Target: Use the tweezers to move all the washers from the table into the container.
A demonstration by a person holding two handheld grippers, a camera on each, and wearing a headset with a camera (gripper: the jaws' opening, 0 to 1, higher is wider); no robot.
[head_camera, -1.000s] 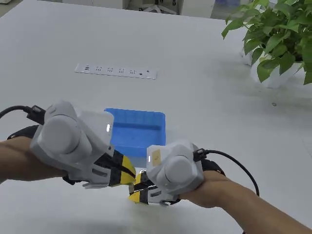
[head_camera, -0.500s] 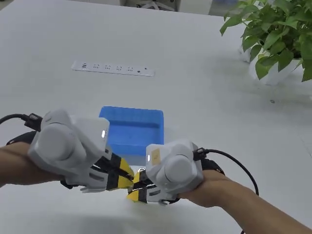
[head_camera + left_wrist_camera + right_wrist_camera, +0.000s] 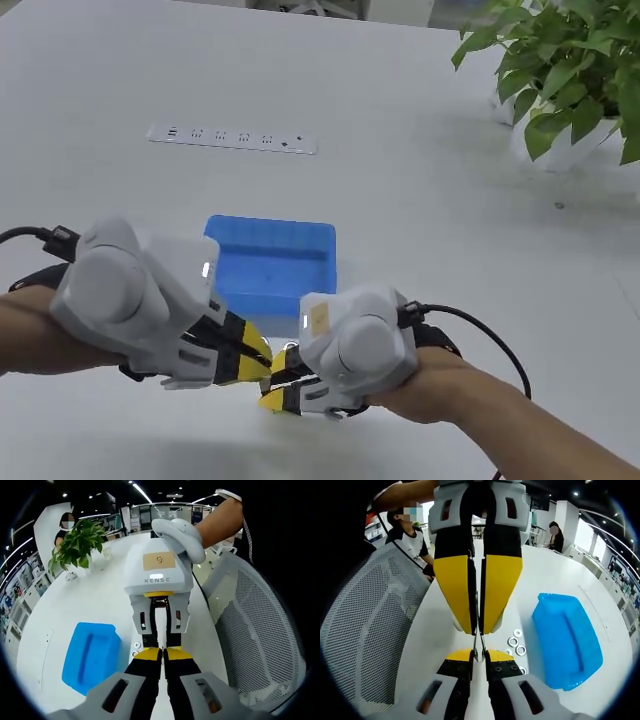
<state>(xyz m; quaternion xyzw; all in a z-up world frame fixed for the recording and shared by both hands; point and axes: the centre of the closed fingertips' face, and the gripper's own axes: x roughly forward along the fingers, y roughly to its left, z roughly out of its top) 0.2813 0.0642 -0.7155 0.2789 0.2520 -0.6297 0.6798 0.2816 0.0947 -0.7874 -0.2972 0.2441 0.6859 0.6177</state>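
1. head view: a blue rectangular plastic tray point(image 3: 270, 262) with a bare floor sits at 12 o'clock from the left gripper point(image 3: 257, 356) and right gripper point(image 3: 277, 393), which stay tip to tip as half a second ago.
2. left gripper view: small silver ring washers point(image 3: 136, 644) lie at 10 o'clock of its near-closed jaws, beside the tray.
3. right gripper view: both pairs of jaws pinch thin metal tweezers point(image 3: 477, 652); the washers lie on the white table point(image 3: 542, 575) at 2 o'clock, with the tray beyond at 3 o'clock.

Both forearms are lying low, and the left gripper point(image 3: 262, 352) and the right gripper point(image 3: 272, 397) are facing each other tip to tip. The left jaws are pressing together on the tweezers point(image 3: 478, 647). The right jaws are sitting close around their end, grip unclear.
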